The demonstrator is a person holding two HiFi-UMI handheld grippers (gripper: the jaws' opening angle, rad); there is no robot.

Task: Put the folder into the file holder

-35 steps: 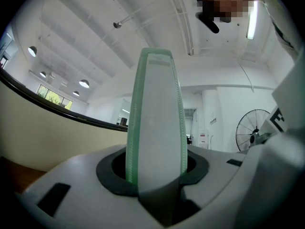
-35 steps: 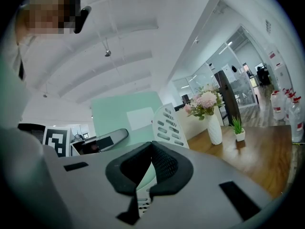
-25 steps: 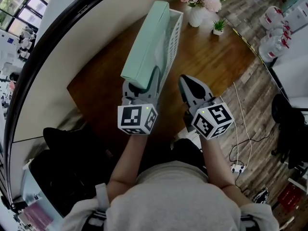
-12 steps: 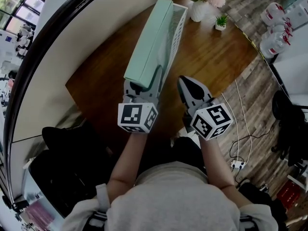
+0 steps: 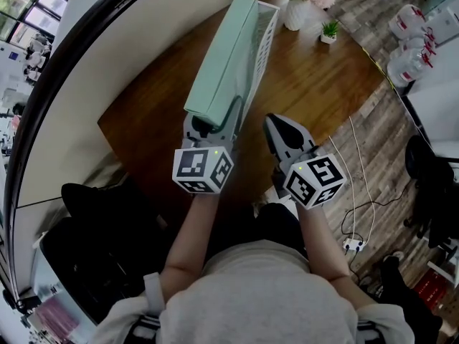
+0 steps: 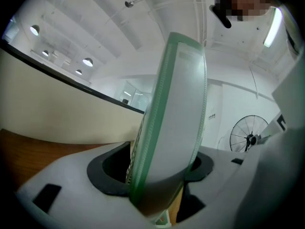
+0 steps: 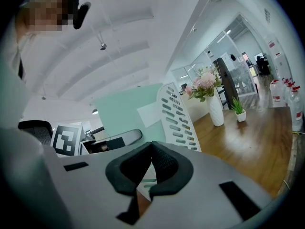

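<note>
A mint-green folder (image 5: 222, 56) stands on edge in the white slotted file holder (image 5: 264, 41) on the wooden table (image 5: 315, 84). My left gripper (image 5: 213, 124) is at the folder's near end. Its jaws are opening, with the folder's spine (image 6: 176, 113) between them. A gap shows at the left pad, through which the holder's wall can be seen. My right gripper (image 5: 281, 129) hangs just right of the holder's near end, shut with nothing in it. In the right gripper view the pads (image 7: 151, 149) meet, and the folder (image 7: 126, 111) and holder (image 7: 174, 118) stand behind them.
A white vase of pink flowers (image 5: 295, 13) and a small potted plant (image 5: 329, 33) stand at the table's far end. On the floor to the right are water bottles (image 5: 419, 27), white cables (image 5: 351, 192) and a black chair (image 5: 430, 185).
The folder has straightened and now lies along the holder. The left gripper stays at its near end, and the right gripper has barely moved.
</note>
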